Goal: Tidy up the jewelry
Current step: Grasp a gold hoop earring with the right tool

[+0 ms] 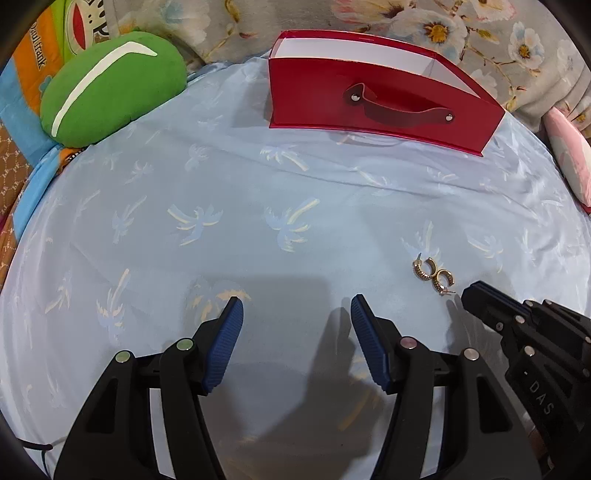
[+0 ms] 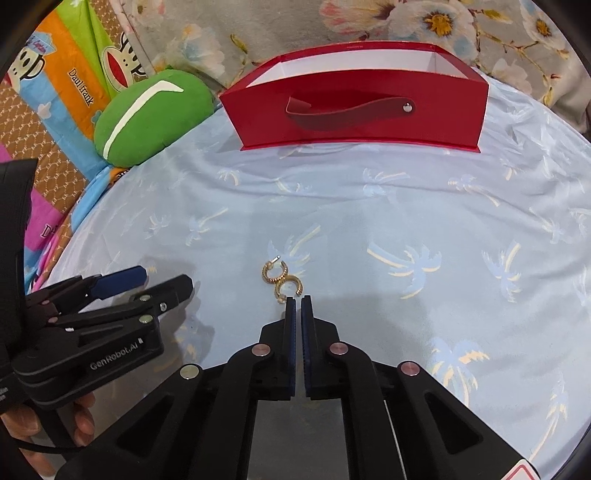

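Note:
Two gold hoop earrings (image 1: pixel 433 275) lie touching each other on the light blue palm-print sheet (image 1: pixel 258 184). They also show in the right wrist view (image 2: pixel 282 279), just beyond my right gripper (image 2: pixel 298 300). That gripper is shut and empty, its tips close to the nearer earring. In the left wrist view the right gripper (image 1: pixel 469 293) comes in from the right, next to the earrings. My left gripper (image 1: pixel 295 306) is open and empty, to the left of the earrings; it shows in the right wrist view (image 2: pixel 166 278) too. A red open box (image 1: pixel 373 99) with a strap handle stands at the far side (image 2: pixel 354 107).
A green cushion (image 1: pixel 110 85) lies at the far left, also seen in the right wrist view (image 2: pixel 151 118). A floral fabric (image 1: pixel 461 33) rises behind the box. A pink pillow (image 1: pixel 570 158) sits at the right edge. Colourful cartoon bedding (image 2: pixel 66 92) lies left of the sheet.

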